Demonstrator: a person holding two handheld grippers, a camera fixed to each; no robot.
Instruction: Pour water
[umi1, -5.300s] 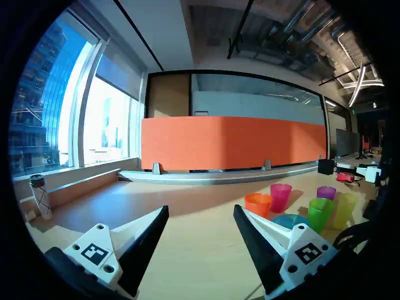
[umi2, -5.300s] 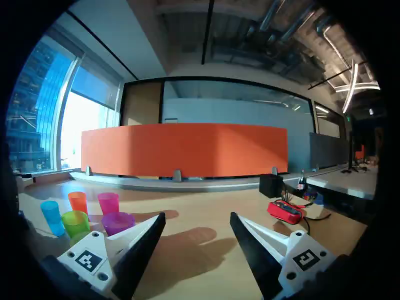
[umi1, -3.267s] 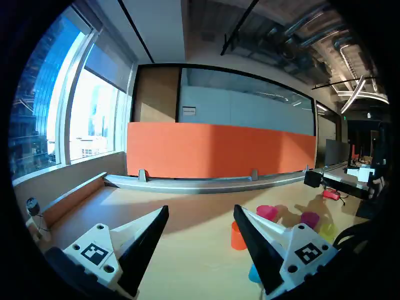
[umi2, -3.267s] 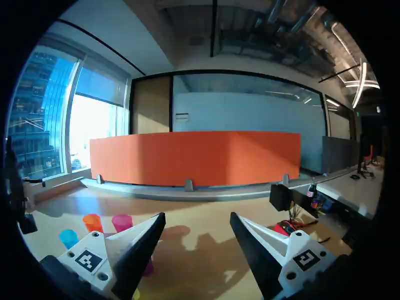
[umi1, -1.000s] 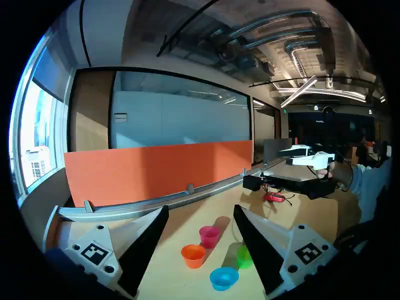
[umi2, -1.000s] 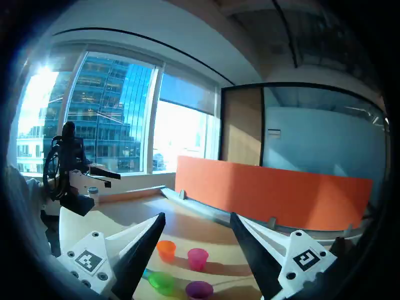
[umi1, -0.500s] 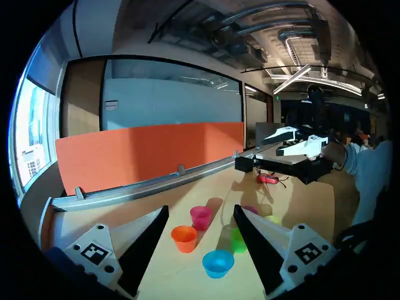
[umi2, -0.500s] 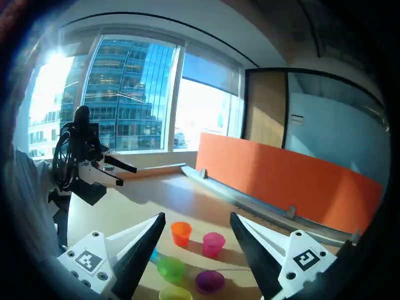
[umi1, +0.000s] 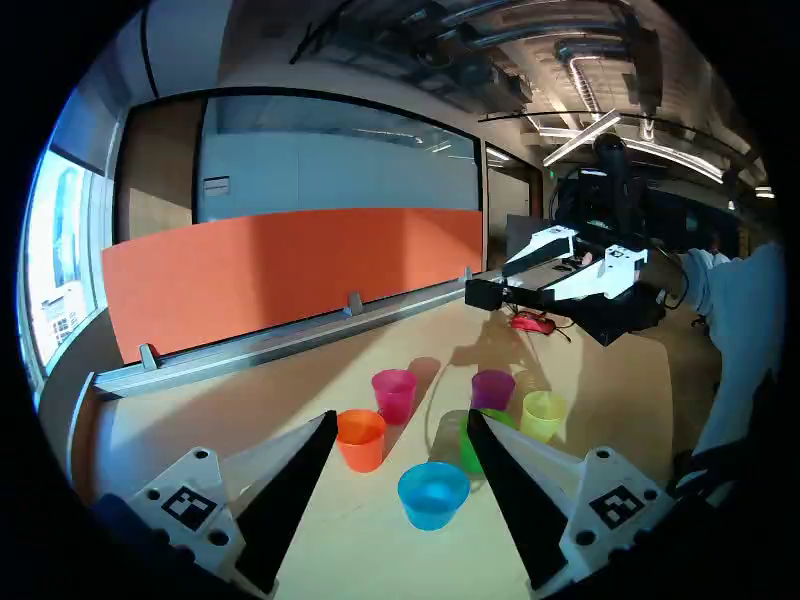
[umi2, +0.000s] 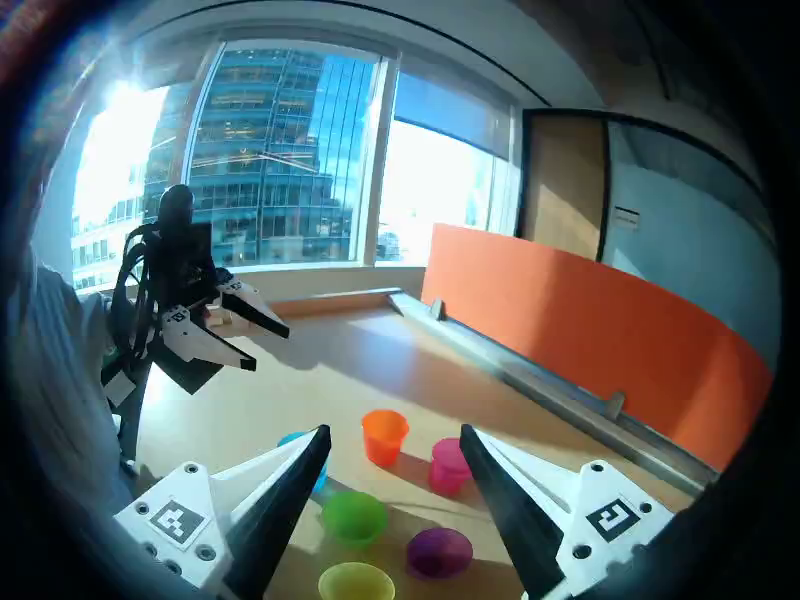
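Your left gripper (umi1: 400, 415) and right gripper (umi2: 394, 430) hang open and empty above the cups (umi1: 433, 495), bunched well inside the edges of the tabletop (umi1: 230, 410). Closing on one could topple a close neighbour.

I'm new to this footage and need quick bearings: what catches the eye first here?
A cluster of bright plastic cups stands on the wooden table, the blue cup nearest, just ahead of the open left tongs. Behind them runs a long orange partition, and the right tongs, open and empty, hover beyond the cups.
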